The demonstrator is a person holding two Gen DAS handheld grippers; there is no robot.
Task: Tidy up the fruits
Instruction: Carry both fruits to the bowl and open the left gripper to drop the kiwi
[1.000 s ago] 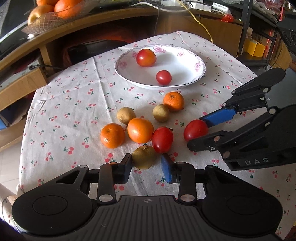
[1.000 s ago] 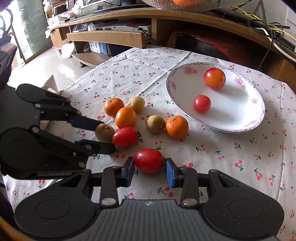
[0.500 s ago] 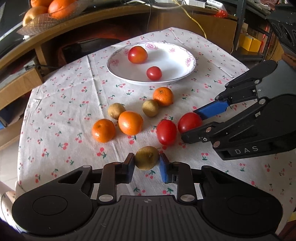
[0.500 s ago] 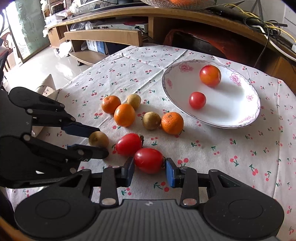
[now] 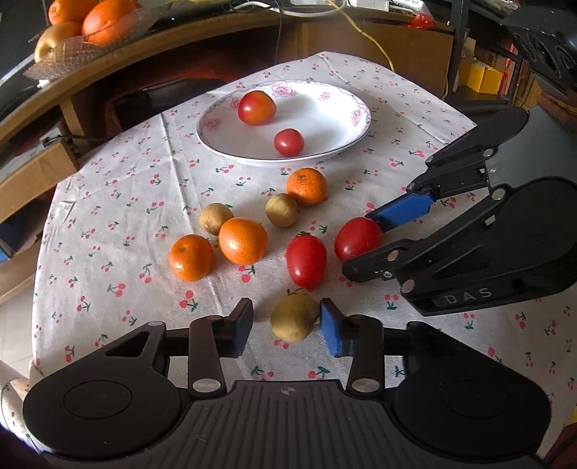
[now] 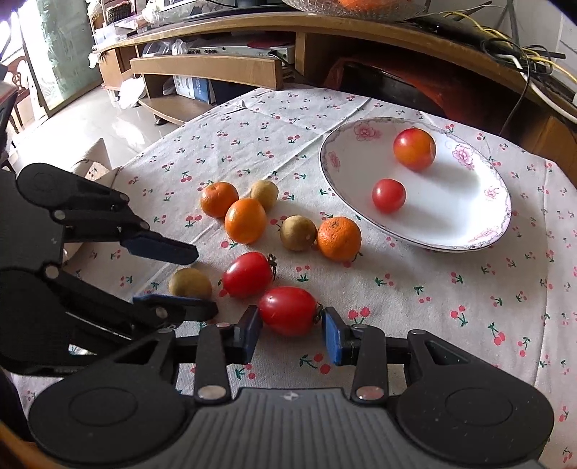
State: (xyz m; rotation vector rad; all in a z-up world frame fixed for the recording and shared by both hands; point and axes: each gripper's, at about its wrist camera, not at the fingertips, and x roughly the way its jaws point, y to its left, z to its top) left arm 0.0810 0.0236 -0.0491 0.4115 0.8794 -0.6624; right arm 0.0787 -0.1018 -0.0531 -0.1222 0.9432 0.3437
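Observation:
My left gripper [image 5: 286, 321] is open around a small brown fruit [image 5: 294, 317] that rests on the cherry-print tablecloth. The fruit touches the right pad and a gap shows on its left. My right gripper [image 6: 290, 324] is shut on a red tomato [image 6: 288, 310], low over the cloth; the left wrist view shows this right gripper [image 5: 357, 243] clamping the tomato [image 5: 357, 238]. A second loose tomato [image 5: 306, 260] lies between them. Two tomatoes [image 5: 256, 107] sit on the white flowered plate [image 5: 324, 119] at the back.
Three oranges [image 5: 242, 240] and two more brown fruits [image 5: 282, 210] lie loose between the plate and the grippers. A glass bowl of oranges [image 5: 90, 25] stands on the wooden shelf behind. The table edge drops off at the left [image 5: 39, 252].
My left gripper drew the brown fruit toward me, away from the cluster, then opened its fingers. The right gripper stays shut on its tomato and has barely moved.

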